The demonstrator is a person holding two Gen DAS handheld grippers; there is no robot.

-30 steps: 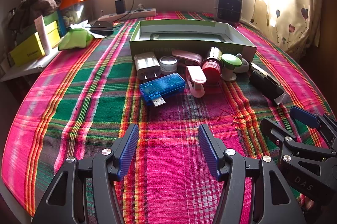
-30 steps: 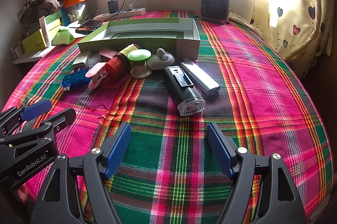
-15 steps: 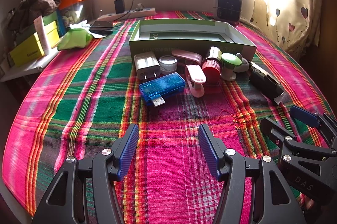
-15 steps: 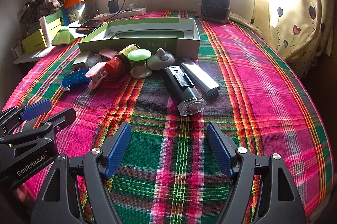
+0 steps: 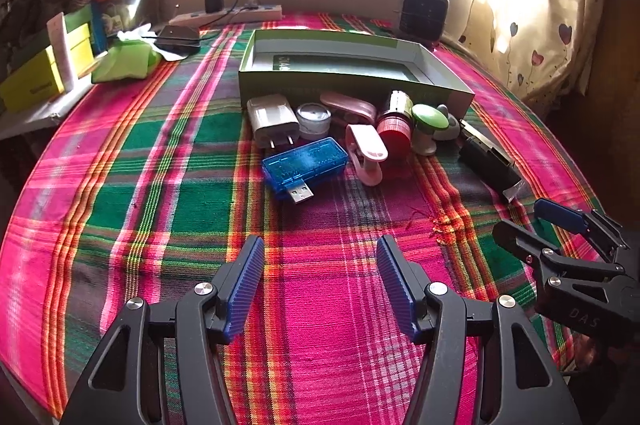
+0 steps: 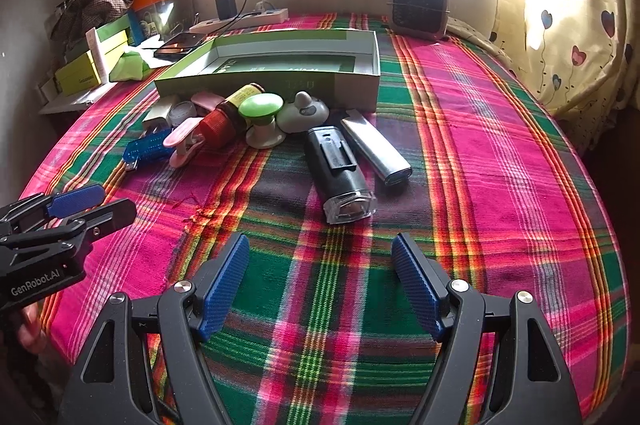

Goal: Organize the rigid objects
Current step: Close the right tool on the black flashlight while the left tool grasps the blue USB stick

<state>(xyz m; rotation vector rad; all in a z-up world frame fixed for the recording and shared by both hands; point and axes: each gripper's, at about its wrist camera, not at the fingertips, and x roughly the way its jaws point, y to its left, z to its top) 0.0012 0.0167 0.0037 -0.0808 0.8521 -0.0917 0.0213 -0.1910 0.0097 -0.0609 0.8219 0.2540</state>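
Observation:
A shallow green box [image 5: 352, 81] [image 6: 280, 73] lies open on the plaid cloth. In front of it sits a cluster: a white charger plug [image 5: 272, 121], a small round tin [image 5: 314, 121], a blue USB device [image 5: 304, 163] [image 6: 146, 149], a pink clip [image 5: 366, 153] [image 6: 186, 141], a red-capped bottle [image 5: 396, 123] [image 6: 224, 117], a green-topped knob [image 5: 428, 125] [image 6: 262, 119], a black flashlight [image 6: 338, 173] [image 5: 488, 165] and a silver lighter [image 6: 376, 149]. My left gripper [image 5: 320, 285] is open, short of the USB device. My right gripper [image 6: 320, 281] is open, just before the flashlight.
A small heater [image 6: 420, 5] stands at the back by the window. A power strip with a charger [image 5: 232, 13] and a phone [image 5: 178, 35] lie at the back left, beside green and yellow boxes [image 5: 44, 69]. A heart-print curtain [image 6: 572, 25] hangs at right.

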